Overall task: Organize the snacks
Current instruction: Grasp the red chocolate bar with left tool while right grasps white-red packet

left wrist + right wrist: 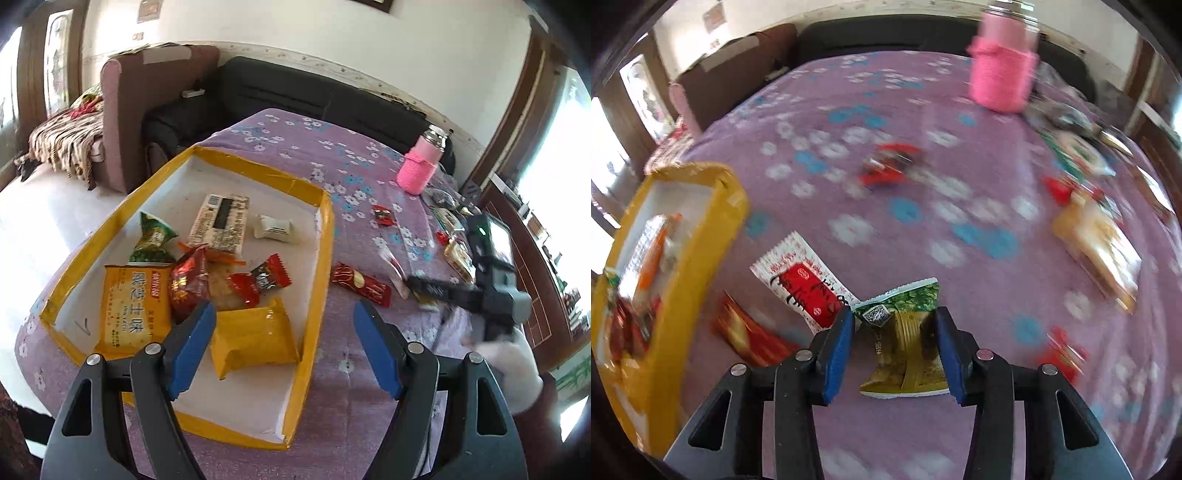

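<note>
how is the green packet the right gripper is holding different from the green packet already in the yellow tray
The green-and-gold packet sits between the jaws of the right gripper, over the purple cloth and outside the yellow tray; the green packet in the tray lies loose near the tray's left wall. The held one shows a gold lower half, while the trayed one looks mostly green and white. Both are small crimped pillow-style snack packets.

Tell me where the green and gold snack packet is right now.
In the right wrist view, the green and gold snack packet sits between the right tool's blue fingers, beside the white and red sachet.
</note>
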The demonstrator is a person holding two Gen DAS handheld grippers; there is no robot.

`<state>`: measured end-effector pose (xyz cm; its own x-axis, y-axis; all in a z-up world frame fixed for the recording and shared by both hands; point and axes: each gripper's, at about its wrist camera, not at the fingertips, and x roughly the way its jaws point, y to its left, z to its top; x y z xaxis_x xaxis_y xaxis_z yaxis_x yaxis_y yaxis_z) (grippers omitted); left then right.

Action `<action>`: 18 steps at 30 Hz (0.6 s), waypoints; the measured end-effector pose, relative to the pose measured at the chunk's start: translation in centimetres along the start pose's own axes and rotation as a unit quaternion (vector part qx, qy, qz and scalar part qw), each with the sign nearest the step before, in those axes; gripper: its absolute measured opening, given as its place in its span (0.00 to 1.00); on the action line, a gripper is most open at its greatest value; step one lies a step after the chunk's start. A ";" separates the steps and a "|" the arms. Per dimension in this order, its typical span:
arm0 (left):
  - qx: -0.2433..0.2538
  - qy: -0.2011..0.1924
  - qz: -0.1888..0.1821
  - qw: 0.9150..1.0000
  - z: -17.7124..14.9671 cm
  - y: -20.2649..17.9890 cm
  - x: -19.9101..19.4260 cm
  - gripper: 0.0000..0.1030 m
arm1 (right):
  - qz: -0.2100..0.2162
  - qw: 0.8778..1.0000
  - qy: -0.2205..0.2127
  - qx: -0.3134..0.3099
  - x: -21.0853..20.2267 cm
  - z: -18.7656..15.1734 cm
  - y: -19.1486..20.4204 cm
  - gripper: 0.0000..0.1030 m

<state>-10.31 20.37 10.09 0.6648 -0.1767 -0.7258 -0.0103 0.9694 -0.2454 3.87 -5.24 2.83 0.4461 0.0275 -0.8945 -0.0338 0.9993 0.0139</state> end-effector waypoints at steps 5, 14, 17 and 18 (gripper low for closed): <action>0.005 0.000 -0.011 1.000 -0.1 -1.0 0.4 0.75 | 0.015 1.000 -0.005 0.012 -2.7 -2.3 -2.8 0.49; 0.004 -0.014 0.004 1.000 -0.1 -0.2 -1.0 0.75 | 0.116 0.977 -0.061 -0.169 -2.4 -0.3 8.6 0.61; 0.008 -0.019 0.007 1.000 -0.1 0.3 -1.5 0.75 | 0.109 0.978 -0.030 -0.174 0.2 0.5 9.9 0.38; 0.009 -0.019 0.008 1.000 0.0 0.4 -1.5 0.75 | 0.115 0.979 -0.022 -0.167 0.6 0.3 9.8 0.33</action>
<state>-11.30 20.99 11.09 0.6933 -0.1549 -0.7038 -0.0081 0.9749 -0.2225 4.08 4.63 2.60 0.4299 0.2593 -0.8648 -0.4247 0.9033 0.0598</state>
